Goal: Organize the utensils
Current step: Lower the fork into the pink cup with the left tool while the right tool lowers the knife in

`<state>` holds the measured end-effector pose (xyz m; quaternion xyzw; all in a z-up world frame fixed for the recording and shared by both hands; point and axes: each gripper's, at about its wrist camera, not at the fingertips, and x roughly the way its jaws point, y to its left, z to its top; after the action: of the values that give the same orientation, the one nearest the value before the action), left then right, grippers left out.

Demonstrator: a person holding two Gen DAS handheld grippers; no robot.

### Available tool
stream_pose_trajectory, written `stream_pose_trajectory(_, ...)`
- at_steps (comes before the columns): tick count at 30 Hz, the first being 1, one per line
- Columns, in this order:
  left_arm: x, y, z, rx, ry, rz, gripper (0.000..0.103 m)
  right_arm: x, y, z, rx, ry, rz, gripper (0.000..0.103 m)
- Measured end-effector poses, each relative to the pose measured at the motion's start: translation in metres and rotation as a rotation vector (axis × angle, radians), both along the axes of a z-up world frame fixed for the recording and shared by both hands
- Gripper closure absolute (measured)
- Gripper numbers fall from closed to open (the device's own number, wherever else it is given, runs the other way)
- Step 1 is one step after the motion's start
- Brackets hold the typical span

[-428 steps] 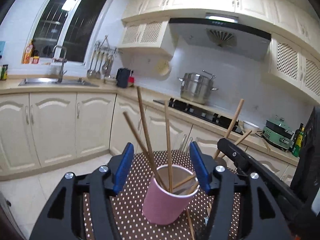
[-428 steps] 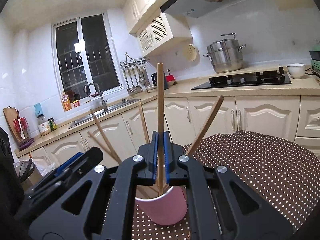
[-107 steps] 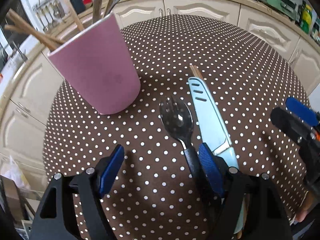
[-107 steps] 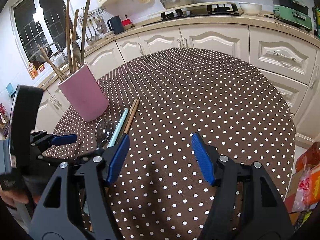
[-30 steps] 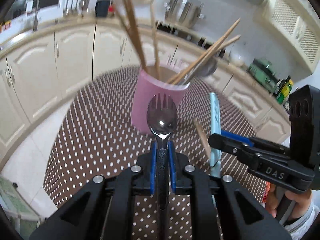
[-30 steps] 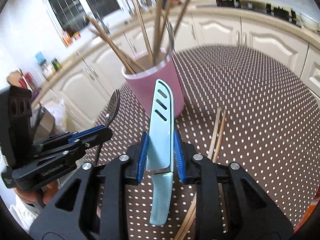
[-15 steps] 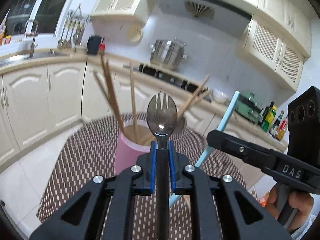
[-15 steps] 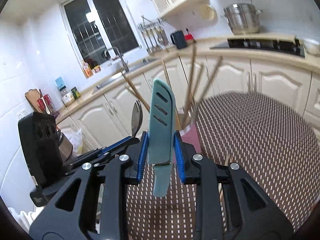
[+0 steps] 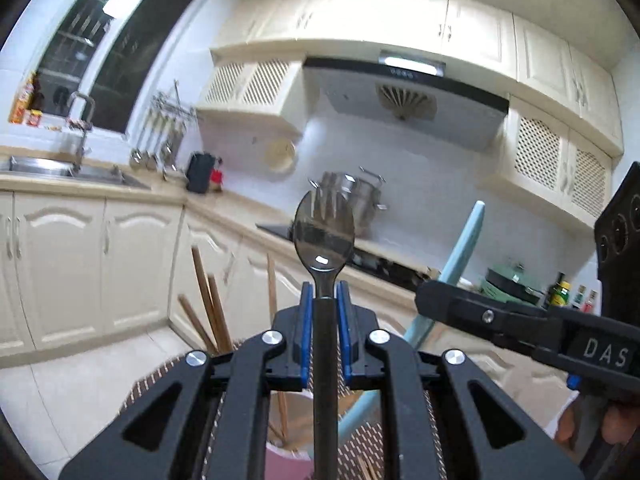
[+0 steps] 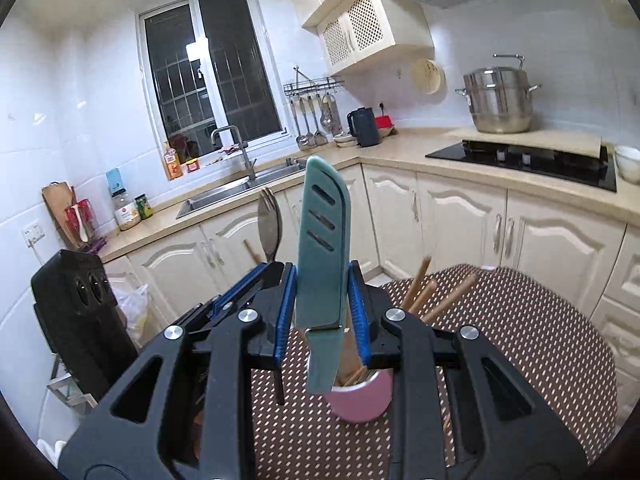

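The left gripper [image 9: 324, 300] is clamping the dark handle of a spork [image 9: 324, 236], its jaws closed tight on it and the shiny head pointing up in front of the stove wall. The right gripper [image 10: 322, 308] is squeezing a pale green knife [image 10: 322, 248] between its blue pads [image 10: 286, 304], jaws closed on the sheathed blade, with the handle end hanging down just above the rim of the pink cup [image 10: 362, 400]. The cup is standing on the brown polka-dot table [image 10: 520, 320], below and between both tools, and wooden chopsticks [image 10: 424, 292] are leaning out of it. From the left wrist view, the knife [image 9: 460, 256] is slanting down toward the cup [image 9: 288, 460], and chopsticks [image 9: 208, 304] are poking up to the left of the spork. The spork [image 10: 270, 224] is standing just left of the knife in the right wrist view.
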<state>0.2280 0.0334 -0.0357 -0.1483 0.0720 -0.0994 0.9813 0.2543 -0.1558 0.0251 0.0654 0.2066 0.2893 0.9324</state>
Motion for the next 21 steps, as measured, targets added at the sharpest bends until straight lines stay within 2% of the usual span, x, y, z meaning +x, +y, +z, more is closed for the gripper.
stream_pose_trajectory(3, 0.016, -0.004, -0.003, 0.0, -0.025, 0.027, 0.092, 0.013, 0.002, -0.002, -0.005, 0.007, 0.003, 0.077)
stream_pose_trajectory(10, 0.039, -0.007, -0.029, 0.009, -0.005, 0.02, 0.092, 0.032, -0.001, -0.019, -0.027, 0.042, -0.004, 0.077)
stream_pose_trajectory(15, 0.042, -0.004, -0.043, -0.009, -0.002, 0.013, 0.092, 0.034, 0.002, -0.031, -0.044, 0.061, -0.003, 0.077)
stream_pose_trajectory(21, 0.038, -0.004, -0.051, 0.007, 0.017, -0.007, 0.092, 0.034, 0.006, -0.039, -0.056, 0.074, 0.006, 0.077)
